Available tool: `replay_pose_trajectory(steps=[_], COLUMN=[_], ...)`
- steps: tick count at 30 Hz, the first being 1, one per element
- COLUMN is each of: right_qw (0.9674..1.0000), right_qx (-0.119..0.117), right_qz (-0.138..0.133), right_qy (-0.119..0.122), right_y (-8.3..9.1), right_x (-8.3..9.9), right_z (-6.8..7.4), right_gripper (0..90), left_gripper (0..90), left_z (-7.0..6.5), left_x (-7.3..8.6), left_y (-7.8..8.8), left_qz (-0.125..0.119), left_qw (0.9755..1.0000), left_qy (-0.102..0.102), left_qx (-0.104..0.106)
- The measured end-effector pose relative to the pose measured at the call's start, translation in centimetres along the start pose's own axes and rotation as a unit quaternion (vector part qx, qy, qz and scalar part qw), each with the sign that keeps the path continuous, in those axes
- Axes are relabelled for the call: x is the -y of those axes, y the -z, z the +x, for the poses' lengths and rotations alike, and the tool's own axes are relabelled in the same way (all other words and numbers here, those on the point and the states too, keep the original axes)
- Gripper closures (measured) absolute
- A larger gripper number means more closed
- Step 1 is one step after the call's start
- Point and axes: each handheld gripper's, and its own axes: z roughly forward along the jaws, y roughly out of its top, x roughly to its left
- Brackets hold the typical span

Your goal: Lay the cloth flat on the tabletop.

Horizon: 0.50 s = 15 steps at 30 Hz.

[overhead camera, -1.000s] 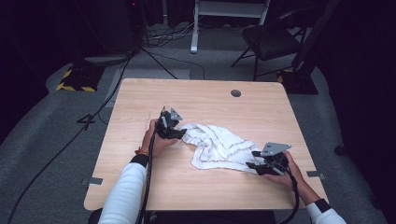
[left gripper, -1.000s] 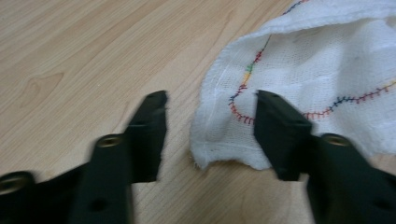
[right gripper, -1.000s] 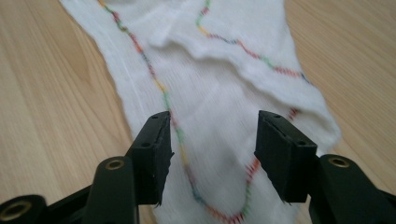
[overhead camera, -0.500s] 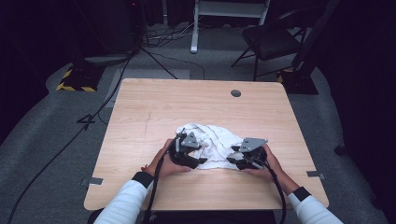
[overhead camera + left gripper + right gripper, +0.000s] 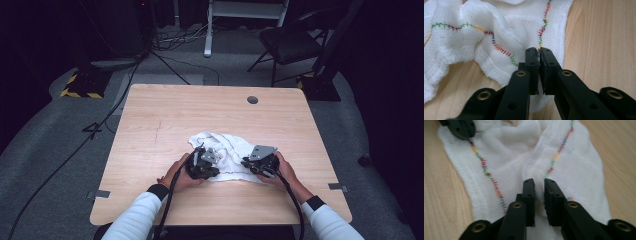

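Observation:
A white woven cloth with a multicoloured stitched hem lies crumpled on the wooden table, near the middle. My left gripper is at the cloth's near left edge. Its jaws have just been closing, and in the left gripper view the left gripper is shut on the hem of the cloth. My right gripper is at the near right edge. Its jaws have also just been closing, and the right gripper pinches a raised fold of the cloth. The left gripper's tip rests on the cloth farther off.
A round cable hole sits near the table's far edge. Beyond the table stand a dark chair and a white stand, with cables across the grey floor. Tape marks lie at the table's near corners.
Both hands have moved inward toward each other and toward the near edge of the cloth. The cloth is more bunched. Both pairs of jaws have closed on it.

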Motion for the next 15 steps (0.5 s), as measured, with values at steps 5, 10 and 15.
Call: replay_pose_trajectory(steps=[5,10,15], right_qw=[0.9995,0.9951,0.9888], right_qx=[0.027,0.073,0.102], right_qz=[-0.014,-0.046,-0.066], right_qy=[-0.011,-0.05,-0.087], right_y=[1.0,3.0,4.0], right_x=[0.1,-0.1,0.0], right_z=[-0.9,-3.0,-5.2], right_gripper=[84.2,84.6,84.7], left_gripper=[87.3,87.3,87.2], left_z=[-0.4,-1.2,-2.4], left_x=[0.4,1.1,2.1], left_y=[0.4,0.9,1.5], left_qz=[0.005,0.007,0.004], left_qw=[1.0,0.9999,0.9998], left_qy=[-0.003,0.0,0.004], left_qx=[0.003,0.01,0.017])
